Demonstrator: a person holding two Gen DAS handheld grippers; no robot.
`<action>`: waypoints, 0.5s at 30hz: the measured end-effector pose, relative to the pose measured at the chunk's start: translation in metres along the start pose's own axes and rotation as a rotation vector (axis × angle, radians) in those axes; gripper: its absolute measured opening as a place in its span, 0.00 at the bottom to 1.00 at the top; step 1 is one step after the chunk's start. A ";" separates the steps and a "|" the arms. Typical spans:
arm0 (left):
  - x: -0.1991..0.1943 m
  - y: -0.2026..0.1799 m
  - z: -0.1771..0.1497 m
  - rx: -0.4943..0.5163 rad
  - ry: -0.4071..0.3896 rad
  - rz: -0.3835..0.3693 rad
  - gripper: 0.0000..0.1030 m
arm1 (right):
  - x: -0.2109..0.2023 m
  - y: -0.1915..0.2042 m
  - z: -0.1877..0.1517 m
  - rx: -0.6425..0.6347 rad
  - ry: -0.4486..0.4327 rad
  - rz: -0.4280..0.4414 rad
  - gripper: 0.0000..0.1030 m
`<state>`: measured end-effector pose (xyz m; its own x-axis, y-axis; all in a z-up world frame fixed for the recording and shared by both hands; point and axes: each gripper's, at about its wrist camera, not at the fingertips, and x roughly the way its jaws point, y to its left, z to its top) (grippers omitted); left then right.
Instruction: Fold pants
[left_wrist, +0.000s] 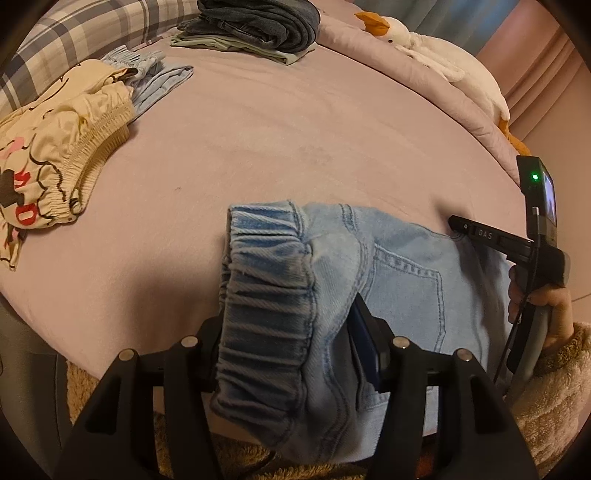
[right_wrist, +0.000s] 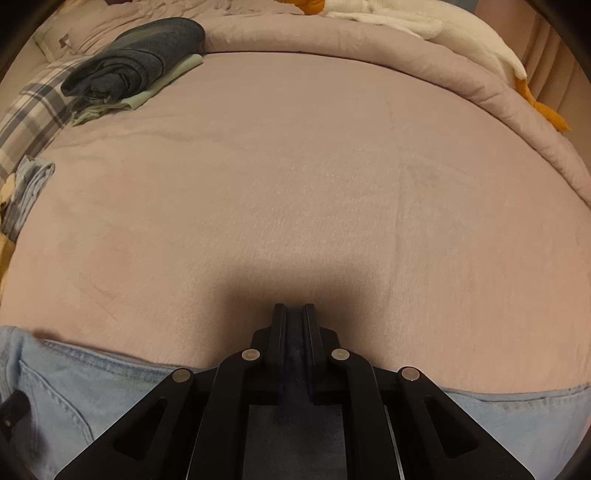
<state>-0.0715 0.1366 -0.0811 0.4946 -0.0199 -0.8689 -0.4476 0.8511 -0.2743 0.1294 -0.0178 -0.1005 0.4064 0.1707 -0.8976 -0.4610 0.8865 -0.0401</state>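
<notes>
Illumination is warm, dim and indoor, giving both views a pinkish cast. In the right wrist view a soft dark shadow lies on the bed (right_wrist: 295, 184) directly ahead of the right hand-held gripper (right_wrist: 294, 314), edges diffuse. In the left wrist view a similar broad shadow falls on the sheet left of the pants (left_wrist: 388, 266). No glare; one small green indicator light (left_wrist: 535, 177) glows brightly. Strong fisheye curvature bends the bed's edges, with black vignetting at all corners. Fine grain and slight softness show across mid-distance fabric; near gripper parts are sharp.
</notes>
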 end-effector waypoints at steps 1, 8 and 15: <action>-0.003 -0.001 -0.001 0.004 -0.001 0.006 0.56 | -0.001 0.005 -0.003 -0.003 -0.004 -0.010 0.08; -0.026 -0.002 -0.007 0.008 -0.026 0.033 0.53 | -0.003 0.003 -0.004 0.047 0.004 0.018 0.08; -0.022 0.001 -0.018 0.031 0.003 0.068 0.47 | -0.028 -0.016 -0.004 0.106 -0.020 0.119 0.13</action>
<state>-0.0969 0.1283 -0.0696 0.4618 0.0372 -0.8862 -0.4566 0.8666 -0.2016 0.1229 -0.0384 -0.0766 0.3700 0.2846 -0.8844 -0.4213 0.8998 0.1133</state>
